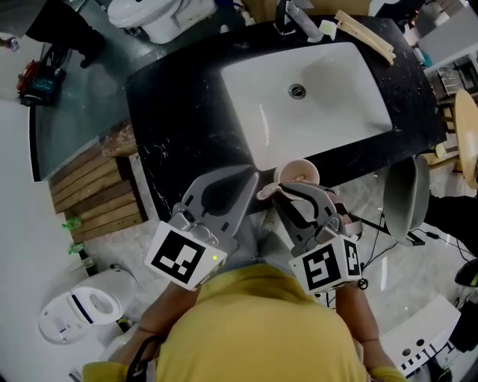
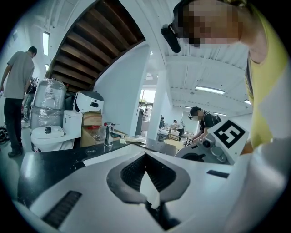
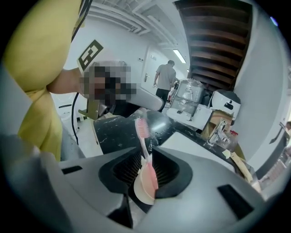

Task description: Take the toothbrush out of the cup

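In the head view a pink cup (image 1: 298, 172) stands at the front edge of the black countertop (image 1: 179, 112), just in front of the white sink (image 1: 328, 112). My right gripper (image 1: 282, 191) sits right beside the cup, on its near side, shut on a pink toothbrush (image 1: 270, 192). The right gripper view shows that toothbrush (image 3: 144, 150) clamped between the jaws of the right gripper (image 3: 146, 154), bristle head pointing up and out. My left gripper (image 1: 240, 177) hovers over the counter edge left of the cup. Its jaws (image 2: 145, 157) are shut and hold nothing.
A chrome faucet (image 1: 290, 18) and a long pale wooden stick (image 1: 366, 34) lie behind the sink. White toilets stand at the top (image 1: 160, 16) and lower left (image 1: 78, 313). Wooden slats (image 1: 89, 186) lie on the floor to the left, a grey basin (image 1: 407, 198) to the right.
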Available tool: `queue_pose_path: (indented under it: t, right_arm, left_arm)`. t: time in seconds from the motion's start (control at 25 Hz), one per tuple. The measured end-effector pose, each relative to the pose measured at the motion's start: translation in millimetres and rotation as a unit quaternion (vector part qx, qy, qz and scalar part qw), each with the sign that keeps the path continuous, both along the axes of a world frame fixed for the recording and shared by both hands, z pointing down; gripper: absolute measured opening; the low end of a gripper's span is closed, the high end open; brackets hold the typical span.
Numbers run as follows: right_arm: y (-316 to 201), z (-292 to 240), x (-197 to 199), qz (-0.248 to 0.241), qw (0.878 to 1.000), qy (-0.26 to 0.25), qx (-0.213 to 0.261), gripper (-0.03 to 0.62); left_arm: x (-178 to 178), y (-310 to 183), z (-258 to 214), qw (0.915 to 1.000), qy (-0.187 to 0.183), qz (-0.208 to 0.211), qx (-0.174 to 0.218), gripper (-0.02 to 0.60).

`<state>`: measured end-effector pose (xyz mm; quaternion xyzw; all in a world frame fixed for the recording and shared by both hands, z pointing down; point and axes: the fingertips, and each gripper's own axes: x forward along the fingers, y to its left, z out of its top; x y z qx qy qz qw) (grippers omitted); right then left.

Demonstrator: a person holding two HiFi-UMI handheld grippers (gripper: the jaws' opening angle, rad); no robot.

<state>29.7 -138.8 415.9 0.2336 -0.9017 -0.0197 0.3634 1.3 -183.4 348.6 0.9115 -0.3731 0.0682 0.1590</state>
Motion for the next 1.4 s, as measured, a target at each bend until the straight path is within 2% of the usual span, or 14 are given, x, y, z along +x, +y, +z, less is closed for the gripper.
queue_pose_path:
  t: [0.44,0.72,0.96,1.4]
  right_arm:
    - [-3,10,-7,-0.045,0.998,0.044,-0.017,0.069]
    - [-9,10,-8,-0.059,0.996,0.067,-0.005,0.043]
    - [-13,9,-9,-0.062,0.996,0.068,-0.004,0.034]
    - [-14,-13,-10,-0.045,0.997,0.055,0.031,0.032]
  left_arm:
    - [5,-13,4,0.9999,-0.002,0.013,-0.008,0.009]
    - [5,-14,3,0.9999,0.001,0.012,-0.008,0.009]
    - [-2,-15,0,1.0000,-0.001,0.001,-0.003,0.009]
    - [-7,-15,-8,0.9999,-0.002,0.000,0.012,0.009]
